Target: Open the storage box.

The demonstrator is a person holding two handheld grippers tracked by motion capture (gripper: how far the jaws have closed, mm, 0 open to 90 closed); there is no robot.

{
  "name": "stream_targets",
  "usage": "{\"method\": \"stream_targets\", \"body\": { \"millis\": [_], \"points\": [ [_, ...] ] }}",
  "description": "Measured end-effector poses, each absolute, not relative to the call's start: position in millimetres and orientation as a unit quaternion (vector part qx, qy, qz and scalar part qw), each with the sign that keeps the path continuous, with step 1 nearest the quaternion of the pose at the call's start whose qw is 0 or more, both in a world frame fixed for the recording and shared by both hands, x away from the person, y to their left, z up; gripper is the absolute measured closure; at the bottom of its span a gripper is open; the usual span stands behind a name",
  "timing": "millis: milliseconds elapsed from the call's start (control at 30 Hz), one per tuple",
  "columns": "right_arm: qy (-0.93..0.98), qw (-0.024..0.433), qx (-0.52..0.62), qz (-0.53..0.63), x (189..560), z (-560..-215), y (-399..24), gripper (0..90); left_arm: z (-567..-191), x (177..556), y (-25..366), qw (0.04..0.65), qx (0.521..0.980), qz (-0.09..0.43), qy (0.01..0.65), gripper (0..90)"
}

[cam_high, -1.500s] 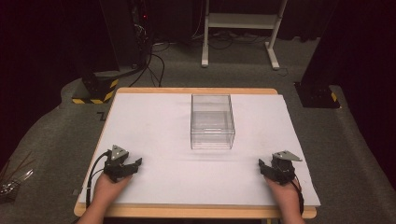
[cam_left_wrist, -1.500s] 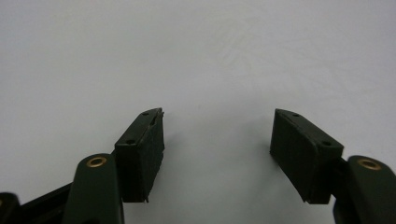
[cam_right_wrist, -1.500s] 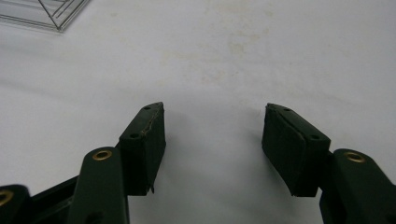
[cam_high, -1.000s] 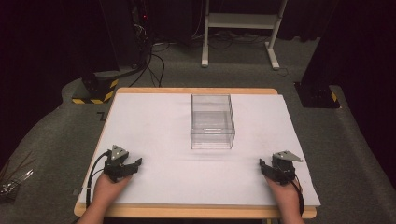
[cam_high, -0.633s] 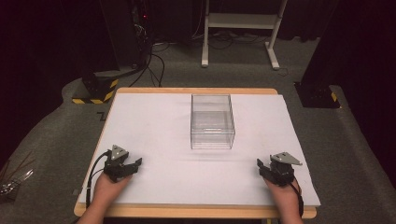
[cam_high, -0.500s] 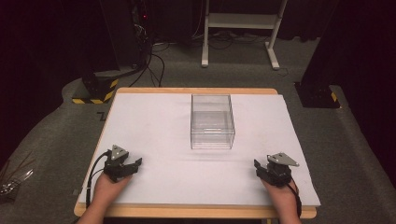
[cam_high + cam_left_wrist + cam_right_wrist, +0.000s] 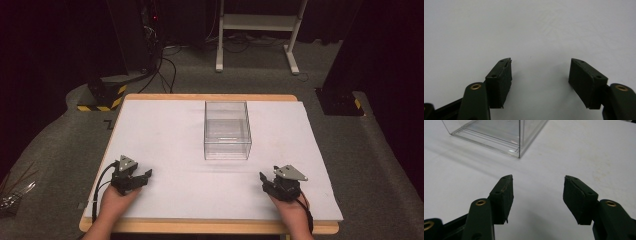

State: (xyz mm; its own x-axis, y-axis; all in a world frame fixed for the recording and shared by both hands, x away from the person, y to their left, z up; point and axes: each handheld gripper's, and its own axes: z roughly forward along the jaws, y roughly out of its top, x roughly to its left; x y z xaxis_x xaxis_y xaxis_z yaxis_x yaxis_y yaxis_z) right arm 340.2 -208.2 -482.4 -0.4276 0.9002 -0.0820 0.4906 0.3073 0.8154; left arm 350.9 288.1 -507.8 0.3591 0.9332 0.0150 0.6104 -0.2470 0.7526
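- A white table [image 7: 165, 130] is seen with a clear plastic box [image 7: 227, 131] standing mid-table; nothing is seen inside it
- The right gripper [image 7: 537, 185] is shown released, jaws apart and just opened wider, nothing between them, the box's corner close ahead; it has been shifted slightly toward the box since a second ago
- The left gripper [image 7: 540, 68] is held open over bare tabletop, unmoved

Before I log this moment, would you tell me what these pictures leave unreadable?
- Clear plastic box: the right gripper view's top edge cuts it off, leaving one near corner.
- Box contents: the high view is too small and glare-streaked to tell whether it is empty.
- Things on the floor at far left: high view, too dark and cropped to identify.
- Person's forearms: cut by the high view's bottom edge.
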Motion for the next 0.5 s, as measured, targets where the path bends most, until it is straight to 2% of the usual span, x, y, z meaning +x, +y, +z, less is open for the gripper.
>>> {"method": "stream_targets", "body": {
  "millis": [500],
  "points": [
    [0.774, 0.267, 0.422, 0.388, 339.5, -475.4, -161.5, 39.8, -507.9, 350.9, 288.1, 0.337, 0.752, 0.24, 0.513, 35.2]
  ]
}}
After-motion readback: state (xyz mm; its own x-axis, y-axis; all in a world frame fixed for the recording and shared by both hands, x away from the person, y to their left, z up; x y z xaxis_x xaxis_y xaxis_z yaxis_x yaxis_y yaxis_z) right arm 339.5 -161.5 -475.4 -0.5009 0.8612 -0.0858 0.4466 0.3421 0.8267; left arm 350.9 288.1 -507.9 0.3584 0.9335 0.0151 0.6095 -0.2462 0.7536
